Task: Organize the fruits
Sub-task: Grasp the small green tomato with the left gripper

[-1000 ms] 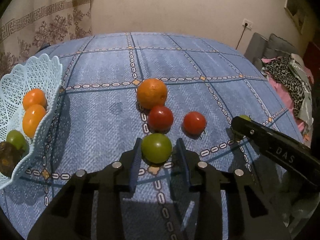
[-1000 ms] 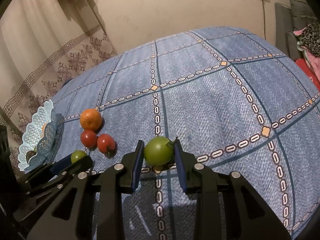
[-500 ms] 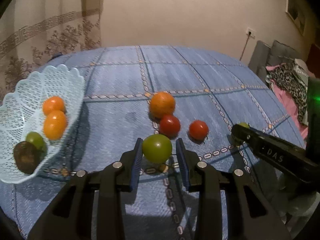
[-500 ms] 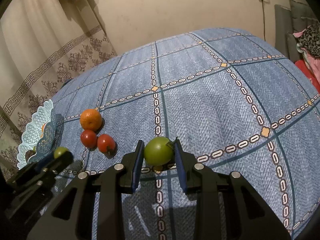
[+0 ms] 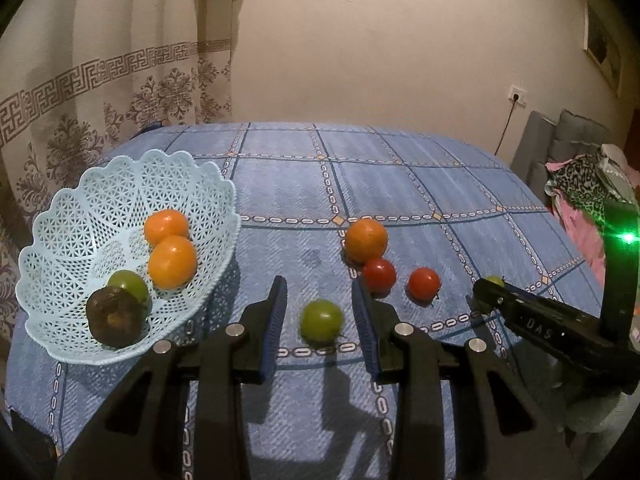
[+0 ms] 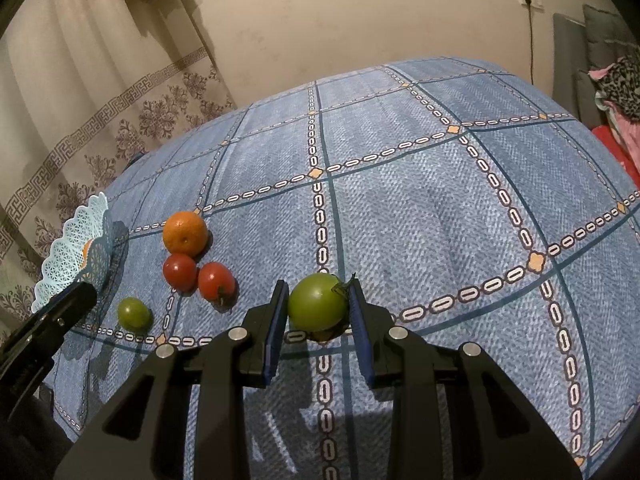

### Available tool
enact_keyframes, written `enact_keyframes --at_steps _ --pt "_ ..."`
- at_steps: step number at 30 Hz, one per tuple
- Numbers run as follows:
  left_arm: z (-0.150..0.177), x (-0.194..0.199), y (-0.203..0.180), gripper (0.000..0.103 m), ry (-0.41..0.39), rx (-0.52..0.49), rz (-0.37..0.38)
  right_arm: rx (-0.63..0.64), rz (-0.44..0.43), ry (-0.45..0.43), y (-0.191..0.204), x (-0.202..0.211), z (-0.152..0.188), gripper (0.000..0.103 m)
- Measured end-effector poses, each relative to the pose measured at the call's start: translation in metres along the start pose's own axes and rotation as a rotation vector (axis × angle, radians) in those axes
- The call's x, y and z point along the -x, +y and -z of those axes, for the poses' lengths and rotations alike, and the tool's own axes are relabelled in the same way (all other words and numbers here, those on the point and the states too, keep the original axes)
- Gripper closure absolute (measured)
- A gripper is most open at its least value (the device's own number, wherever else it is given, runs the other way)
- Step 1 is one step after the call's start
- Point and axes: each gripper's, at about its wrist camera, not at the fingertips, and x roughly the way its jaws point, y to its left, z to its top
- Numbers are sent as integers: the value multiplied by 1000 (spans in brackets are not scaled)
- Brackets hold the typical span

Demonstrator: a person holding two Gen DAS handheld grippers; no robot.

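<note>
Basket (image 5: 52, 240) left of loose fruit (image 5: 366, 240) — apparently apart

A lived-in room of a home. Ahead of the tool a blue patterned tablecloth (image 5: 400, 184) covers a rounded table. Beyond it stands a plain cream wall (image 5: 380, 40), and to the upper left hangs a beige curtain (image 5: 100, 92) with a Greek-key and floral border. On the far right a grey sofa (image 5: 560, 136) holds a heap of clothes (image 5: 580, 184), with a wall socket (image 5: 519, 93) and plugged-in cord above.

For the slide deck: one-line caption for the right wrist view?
Right claw closes on a green tomato resting on the blue patterned tablecloth.
</note>
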Motion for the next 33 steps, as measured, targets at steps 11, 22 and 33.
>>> enact_keyframes --at_steps 11,22,33 --pt "19 -16 -1 69 64 2 2 -7 -4 -1 -3 0 0 73" --pt "19 -39 -2 55 139 17 42 -8 -8 2 -1 1 2 73" --pt "16 -47 -18 75 136 -55 52 0 -7 5 2 0 4 73"
